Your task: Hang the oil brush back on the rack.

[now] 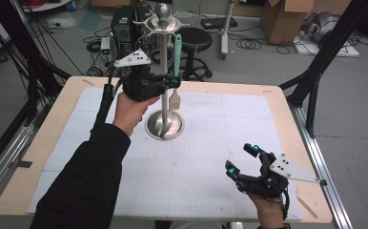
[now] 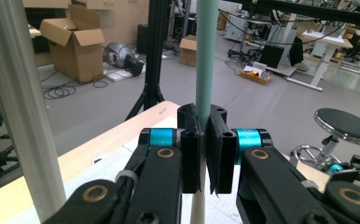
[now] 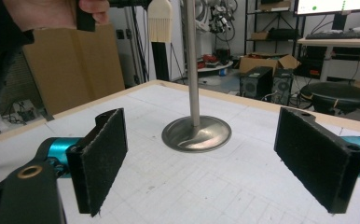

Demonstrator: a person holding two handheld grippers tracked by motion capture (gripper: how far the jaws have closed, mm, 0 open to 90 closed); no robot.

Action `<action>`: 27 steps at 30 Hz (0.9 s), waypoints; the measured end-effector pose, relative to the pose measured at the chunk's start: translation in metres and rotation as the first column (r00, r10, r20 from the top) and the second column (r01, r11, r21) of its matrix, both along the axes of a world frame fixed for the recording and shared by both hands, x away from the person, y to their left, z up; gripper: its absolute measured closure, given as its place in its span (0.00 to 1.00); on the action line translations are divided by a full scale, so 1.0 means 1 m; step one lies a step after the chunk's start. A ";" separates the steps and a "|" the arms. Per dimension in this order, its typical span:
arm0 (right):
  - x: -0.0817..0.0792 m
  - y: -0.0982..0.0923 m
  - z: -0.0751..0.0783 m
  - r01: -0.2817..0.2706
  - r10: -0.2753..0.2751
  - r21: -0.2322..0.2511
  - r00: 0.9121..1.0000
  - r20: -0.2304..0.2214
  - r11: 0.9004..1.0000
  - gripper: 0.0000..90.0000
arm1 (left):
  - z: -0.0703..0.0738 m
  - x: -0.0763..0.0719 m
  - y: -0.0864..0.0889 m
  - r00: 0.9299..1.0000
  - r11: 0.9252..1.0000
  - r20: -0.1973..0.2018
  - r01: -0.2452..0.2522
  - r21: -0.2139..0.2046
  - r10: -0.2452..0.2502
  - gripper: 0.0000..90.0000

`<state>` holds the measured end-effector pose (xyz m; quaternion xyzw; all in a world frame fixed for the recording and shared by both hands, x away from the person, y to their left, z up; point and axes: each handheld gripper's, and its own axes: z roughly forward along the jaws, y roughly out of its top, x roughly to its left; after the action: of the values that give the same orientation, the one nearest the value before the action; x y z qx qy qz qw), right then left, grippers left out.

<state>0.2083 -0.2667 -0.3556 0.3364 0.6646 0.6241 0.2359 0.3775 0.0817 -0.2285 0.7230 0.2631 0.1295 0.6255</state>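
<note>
A metal utensil stand (image 1: 165, 71) rises from a round base (image 1: 164, 125) at the back middle of the table, with hooks around its crown. A basting brush with a teal handle (image 1: 177, 52) and a cream head (image 1: 174, 100) hangs upright just right of the pole. My left gripper (image 1: 175, 83) is shut on the handle (image 2: 206, 56), low down, just above the head. The handle's top reaches up near the hooks; whether it rests on one I cannot tell. My right gripper (image 1: 241, 157) stands open with nothing between its pads, at the front right, facing the base (image 3: 197, 133).
A white gridded mat (image 1: 196, 157) covers the wooden table (image 1: 287, 119). A black stool (image 1: 194, 40), computer cases and cardboard boxes (image 1: 287, 19) stand on the floor behind. Black frame legs flank both sides of the table.
</note>
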 end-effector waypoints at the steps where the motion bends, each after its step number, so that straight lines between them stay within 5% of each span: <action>1: 0.000 0.000 0.000 -0.002 0.002 -0.001 1.000 0.001 1.000 0.17 | -0.001 0.001 0.000 1.000 1.000 -0.008 -0.002 0.000 0.002 0.94; 9: 0.000 0.002 0.000 -0.017 0.017 -0.002 1.000 -0.004 1.000 0.17 | -0.005 0.008 0.002 0.999 0.999 -0.017 -0.043 0.020 0.044 0.94; 12: 0.000 0.002 -0.001 -0.013 0.013 -0.007 1.000 -0.004 1.000 0.17 | -0.007 0.005 0.003 0.999 0.999 0.012 -0.049 0.020 0.049 0.92; 15: 0.000 -0.001 -0.002 0.011 -0.011 -0.019 1.000 -0.002 1.000 0.17 | -0.017 -0.001 0.008 0.995 0.995 0.073 -0.078 0.055 0.074 0.57; 17: 0.000 -0.004 -0.003 0.036 -0.037 -0.038 0.999 -0.004 0.999 0.17 | -0.027 -0.006 0.019 0.994 0.994 0.063 -0.096 0.049 0.093 0.41; 23: 0.003 -0.014 -0.011 0.122 -0.125 -0.104 0.992 -0.028 0.987 0.17 | -0.066 -0.030 0.064 0.995 0.994 0.022 -0.096 -0.046 0.097 0.23; 27: 0.005 -0.017 -0.018 0.136 -0.142 -0.115 0.989 -0.047 0.984 0.17 | -0.091 -0.051 0.095 0.995 0.993 0.026 -0.097 -0.068 0.099 0.20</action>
<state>0.2130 -0.2841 -0.3738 0.3854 0.6794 0.5587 0.2789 0.3260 0.1767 -0.3200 0.6859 0.2933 0.1620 0.6459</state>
